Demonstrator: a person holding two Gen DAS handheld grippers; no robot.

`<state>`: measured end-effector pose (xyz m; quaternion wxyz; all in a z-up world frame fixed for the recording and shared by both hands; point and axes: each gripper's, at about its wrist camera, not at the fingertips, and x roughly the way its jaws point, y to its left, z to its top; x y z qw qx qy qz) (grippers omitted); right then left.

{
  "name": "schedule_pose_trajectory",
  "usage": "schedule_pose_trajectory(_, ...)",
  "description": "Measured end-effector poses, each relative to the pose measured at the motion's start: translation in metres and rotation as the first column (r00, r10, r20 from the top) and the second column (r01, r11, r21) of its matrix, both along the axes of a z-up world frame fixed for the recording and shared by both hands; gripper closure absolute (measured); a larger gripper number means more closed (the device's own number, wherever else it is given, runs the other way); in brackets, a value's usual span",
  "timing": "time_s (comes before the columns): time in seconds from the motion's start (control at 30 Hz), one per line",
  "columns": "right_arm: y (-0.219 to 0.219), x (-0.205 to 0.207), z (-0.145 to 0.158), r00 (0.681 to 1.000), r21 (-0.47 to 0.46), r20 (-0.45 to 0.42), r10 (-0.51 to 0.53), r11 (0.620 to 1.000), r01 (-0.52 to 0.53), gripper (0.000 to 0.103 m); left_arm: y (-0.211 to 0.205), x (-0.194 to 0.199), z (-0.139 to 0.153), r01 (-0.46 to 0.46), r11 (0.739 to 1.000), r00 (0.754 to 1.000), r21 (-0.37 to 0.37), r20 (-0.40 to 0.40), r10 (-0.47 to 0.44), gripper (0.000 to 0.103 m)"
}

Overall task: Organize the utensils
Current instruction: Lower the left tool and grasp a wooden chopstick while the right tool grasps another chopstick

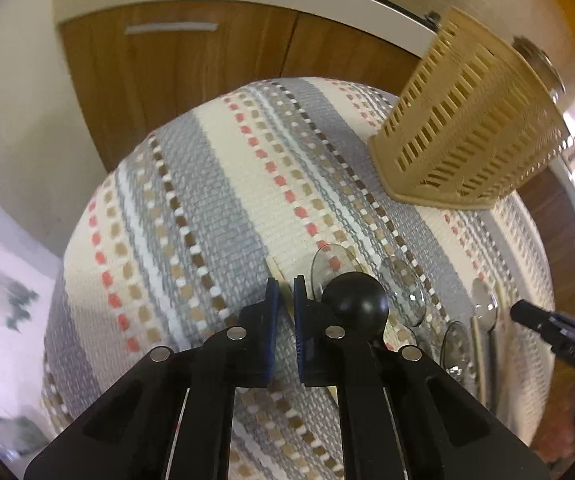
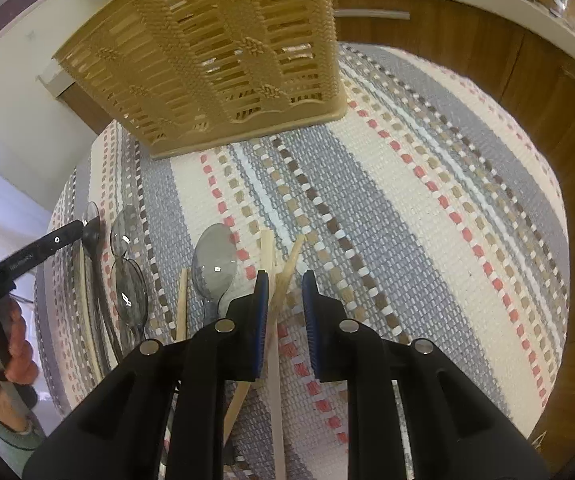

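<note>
Striped woven cloth covers the table, with wood cabinets behind. At its far edge stands a tan slotted basket. Wooden sticks and clear plastic spoons lie side by side, long axes pointing toward the basket. The left gripper is clamped on one stick. The right gripper straddles two crossed sticks; whether it pinches them is unclear.

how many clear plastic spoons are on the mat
4 spoons, all on the striped mat: one just left of the right hand-held gripper, two overlapping further left, one at the left hand-held gripper. Others may be hidden under the grippers.
</note>
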<state>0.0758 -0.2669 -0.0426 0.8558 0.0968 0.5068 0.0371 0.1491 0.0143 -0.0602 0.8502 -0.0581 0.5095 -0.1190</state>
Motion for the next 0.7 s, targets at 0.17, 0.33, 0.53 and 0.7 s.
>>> schedule_pose_trajectory(0.17, 0.001, 0.008, -0.005, 1.000, 0.017, -0.018, -0.008, 1.000, 0.009, 0.088, -0.013, -0.001, 0.000, 0.117, 0.991, 0.992, 0.057, 0.047, -0.120, 0.099)
schedule_pose_trajectory(0.33, 0.012, 0.008, -0.007, 1.000, -0.012, -0.012, 0.013, 1.000, -0.013, 0.096, -0.011, 0.004, 0.000, 0.144, 0.989, 0.989, 0.041, 0.029, -0.145, 0.097)
schedule_pose_trajectory(0.53, 0.009, -0.004, -0.002, 0.999, -0.006, 0.042, 0.012, 1.000, -0.012, 0.099, -0.009, 0.004, 0.001, 0.143, 0.990, 0.990, -0.005, 0.001, -0.143, 0.083)
schedule_pose_trajectory(0.7, 0.004, -0.011, 0.003, 0.998, 0.008, 0.064, 0.019, 1.000, -0.020, 0.099, -0.019, 0.000, 0.002, 0.146, 0.988, 0.989, 0.049, 0.006, -0.147, 0.079)
